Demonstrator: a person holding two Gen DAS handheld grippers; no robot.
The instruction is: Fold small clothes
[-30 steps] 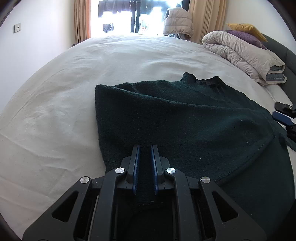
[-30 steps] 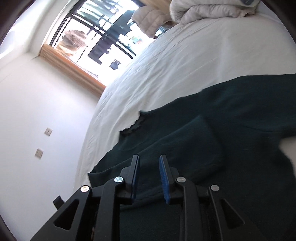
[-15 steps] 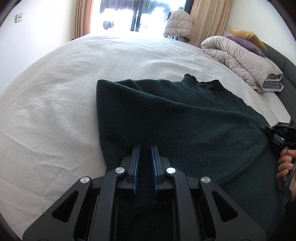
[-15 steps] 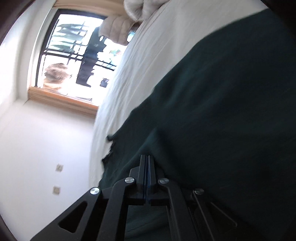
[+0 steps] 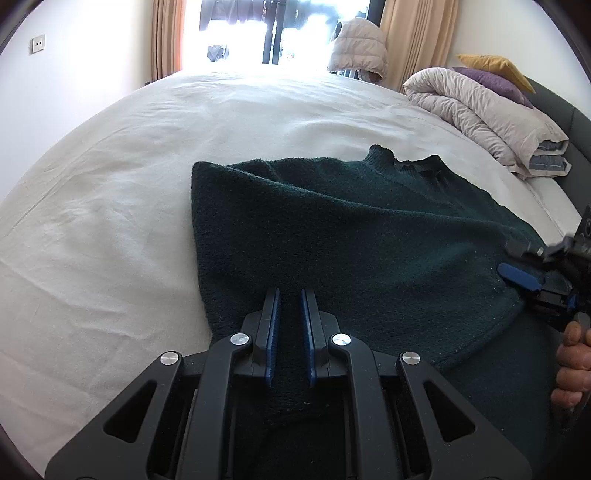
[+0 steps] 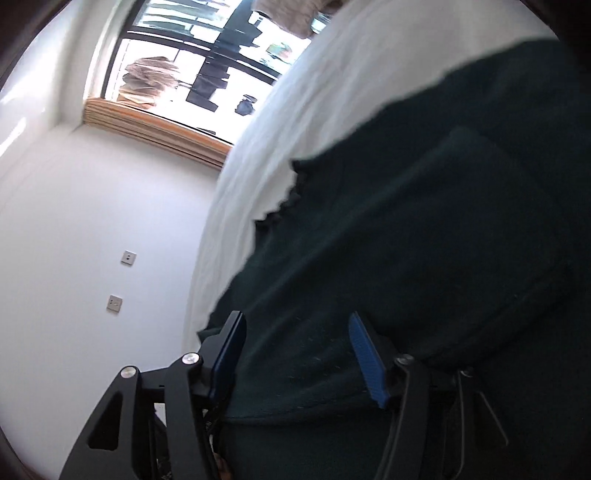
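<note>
Home bedroom: wide bed [image 5: 184, 155] under white sheet, rolled duvet [image 5: 480, 114], pillows [image 5: 495, 66] by headboard, curtains [image 5: 166, 37] at bright window.

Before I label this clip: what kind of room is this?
Most likely a bedroom: a dark green sweater lies on a white-sheeted bed, with a rolled duvet and curtained window behind.

One sweater [image 5: 362, 236], seemingly two pillows [image 5: 495, 74]
</note>
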